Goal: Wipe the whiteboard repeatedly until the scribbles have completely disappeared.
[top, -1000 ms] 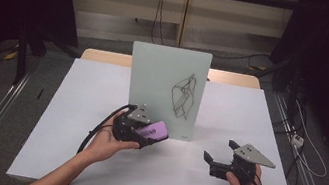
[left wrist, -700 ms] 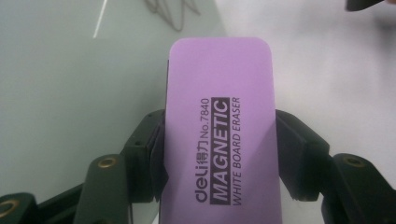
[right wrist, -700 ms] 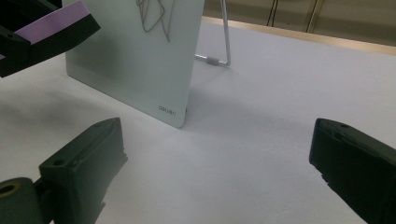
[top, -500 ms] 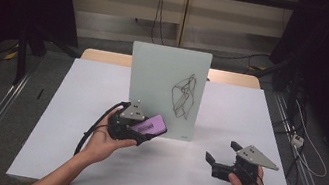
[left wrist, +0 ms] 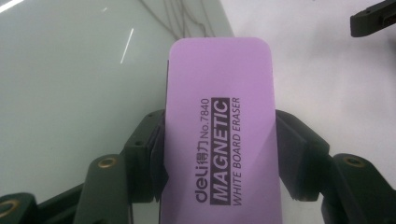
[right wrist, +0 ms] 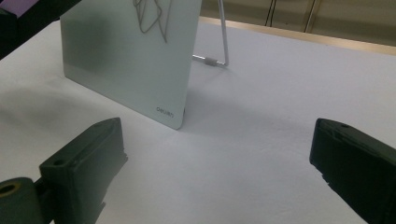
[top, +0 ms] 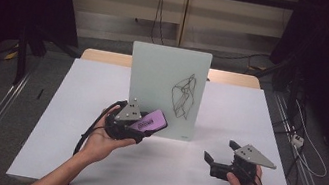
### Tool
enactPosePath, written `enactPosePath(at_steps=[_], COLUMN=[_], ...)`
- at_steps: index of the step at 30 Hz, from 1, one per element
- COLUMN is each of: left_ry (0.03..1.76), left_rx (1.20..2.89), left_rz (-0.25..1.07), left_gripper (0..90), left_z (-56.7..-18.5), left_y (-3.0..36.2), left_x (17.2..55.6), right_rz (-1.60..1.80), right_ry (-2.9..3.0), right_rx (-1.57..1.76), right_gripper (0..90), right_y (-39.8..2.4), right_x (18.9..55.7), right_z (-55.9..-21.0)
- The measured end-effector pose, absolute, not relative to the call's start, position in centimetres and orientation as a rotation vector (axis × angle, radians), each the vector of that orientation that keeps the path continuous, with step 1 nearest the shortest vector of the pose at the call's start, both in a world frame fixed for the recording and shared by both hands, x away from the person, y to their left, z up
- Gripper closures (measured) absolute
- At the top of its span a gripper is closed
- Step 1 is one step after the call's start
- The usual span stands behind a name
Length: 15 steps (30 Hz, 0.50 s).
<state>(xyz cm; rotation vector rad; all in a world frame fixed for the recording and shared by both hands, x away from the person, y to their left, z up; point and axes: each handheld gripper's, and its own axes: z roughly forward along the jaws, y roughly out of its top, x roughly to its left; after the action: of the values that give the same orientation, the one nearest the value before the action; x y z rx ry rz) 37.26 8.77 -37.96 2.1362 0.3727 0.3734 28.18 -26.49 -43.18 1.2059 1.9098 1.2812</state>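
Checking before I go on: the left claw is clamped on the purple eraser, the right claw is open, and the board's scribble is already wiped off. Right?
Not quite: the scribble is still on the whiteboard, as the high view shows. The left claw is clamped on the purple eraser, and the right claw is open.

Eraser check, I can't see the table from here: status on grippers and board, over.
Left gripper shut on purple whiteboard eraser, held beside the upright whiteboard. Right gripper open, empty, resting on table. Black scribble unwiped; path clear.
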Motion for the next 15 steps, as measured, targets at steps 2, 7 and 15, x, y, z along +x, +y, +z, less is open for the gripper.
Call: enactPosePath(at_steps=[2,7,15], left_ry=[0.371,0.384,0.323], left_rx=[2.118,2.104,2.089], left_rz=[0.371,0.433,0.504], left_gripper=[40.6,40.6,40.7], left_z=[-37.8,-36.9,-36.0], left_y=[8.5,7.8,7.0], left_x=[37.2,36.9,36.5], right_rz=[1.280,1.287,1.279], right_ry=[1.915,1.902,1.908], right_rx=[1.196,1.201,1.203], right_gripper=[3.0,2.7,2.8], right_y=[-26.5,-26.9,-26.7], right_x=[28.1,27.8,28.1], right_z=[-43.2,-43.1,-43.1])
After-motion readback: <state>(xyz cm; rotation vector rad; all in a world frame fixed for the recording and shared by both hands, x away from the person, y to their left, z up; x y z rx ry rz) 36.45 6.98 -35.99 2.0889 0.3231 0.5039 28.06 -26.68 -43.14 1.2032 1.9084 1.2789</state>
